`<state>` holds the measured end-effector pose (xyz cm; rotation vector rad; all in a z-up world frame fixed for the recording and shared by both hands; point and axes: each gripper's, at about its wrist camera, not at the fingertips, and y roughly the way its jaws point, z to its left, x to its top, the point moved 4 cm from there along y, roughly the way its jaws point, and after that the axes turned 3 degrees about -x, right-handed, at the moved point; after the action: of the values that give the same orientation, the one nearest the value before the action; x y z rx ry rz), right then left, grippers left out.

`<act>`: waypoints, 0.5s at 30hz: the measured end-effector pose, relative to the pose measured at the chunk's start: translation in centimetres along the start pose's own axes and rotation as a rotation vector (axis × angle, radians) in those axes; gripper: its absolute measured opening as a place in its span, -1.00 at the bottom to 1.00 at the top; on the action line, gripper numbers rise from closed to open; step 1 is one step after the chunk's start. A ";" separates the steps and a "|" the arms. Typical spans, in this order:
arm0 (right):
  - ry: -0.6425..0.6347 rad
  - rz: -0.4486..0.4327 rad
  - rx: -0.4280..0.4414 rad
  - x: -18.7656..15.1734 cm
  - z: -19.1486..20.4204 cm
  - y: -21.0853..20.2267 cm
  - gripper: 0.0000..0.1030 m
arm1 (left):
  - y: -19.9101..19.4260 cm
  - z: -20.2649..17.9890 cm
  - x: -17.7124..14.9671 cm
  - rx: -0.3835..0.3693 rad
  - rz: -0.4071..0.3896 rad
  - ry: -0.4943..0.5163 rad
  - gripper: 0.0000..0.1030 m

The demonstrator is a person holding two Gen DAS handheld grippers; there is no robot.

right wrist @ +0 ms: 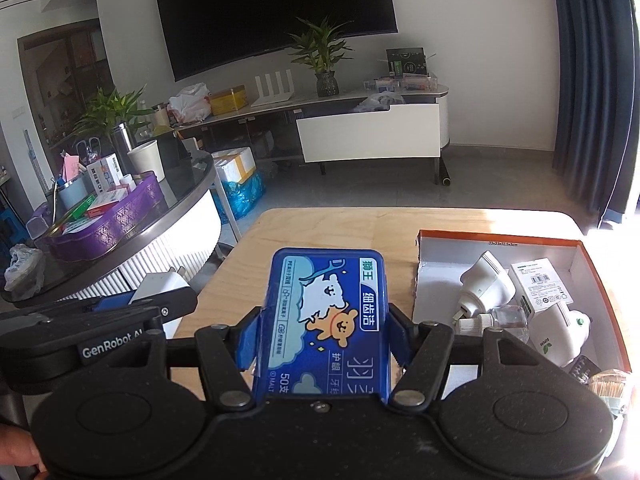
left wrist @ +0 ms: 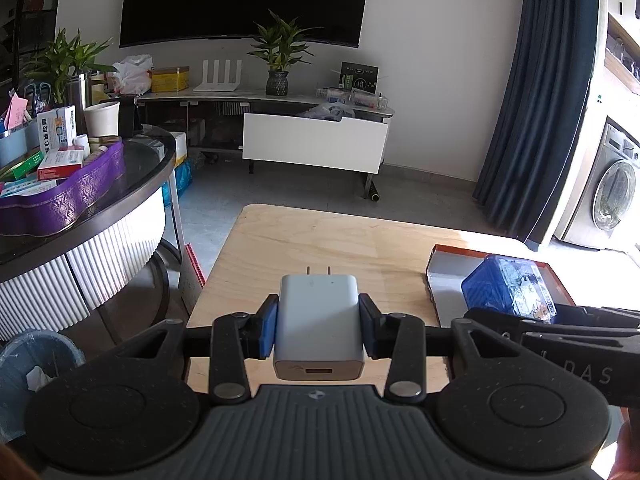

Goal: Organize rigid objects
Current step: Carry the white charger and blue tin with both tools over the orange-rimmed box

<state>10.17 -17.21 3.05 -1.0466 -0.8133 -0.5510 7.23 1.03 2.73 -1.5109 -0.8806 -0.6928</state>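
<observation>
Over the table's near edge, left gripper clamps a charger by its smooth flat sides; light, rigid, likely slippery. Right gripper clamps a blue case beside the box's left wall.

The blue floss-pick case carries "狮王" and "细齿洁" in its top banner, with "50支" near its lower edge. The side of the left gripper reads "GenRobot AI"; the right gripper's body, seen from the left wrist, shows "DAS". The orange-rimmed cardboard box bears "33x23x12.5x5cm" printed on its far inner wall.
</observation>
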 end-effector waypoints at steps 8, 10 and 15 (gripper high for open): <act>0.031 -0.024 -0.033 -0.1 -1.9 -1.5 0.46 | -0.1 -1.7 -0.2 -0.041 -0.004 0.019 -0.20; 0.035 -0.030 -0.046 -0.2 -2.5 -1.9 0.46 | -0.1 -2.2 -0.3 -0.054 -0.002 0.025 -0.20; 0.060 -0.036 -0.077 -0.6 -4.3 -2.7 0.46 | 0.3 -3.9 -0.5 -0.092 0.005 0.048 -0.20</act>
<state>9.17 -22.20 2.89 -1.0823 -0.7649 -0.6455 7.40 -2.90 2.67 -1.5706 -0.8178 -0.7721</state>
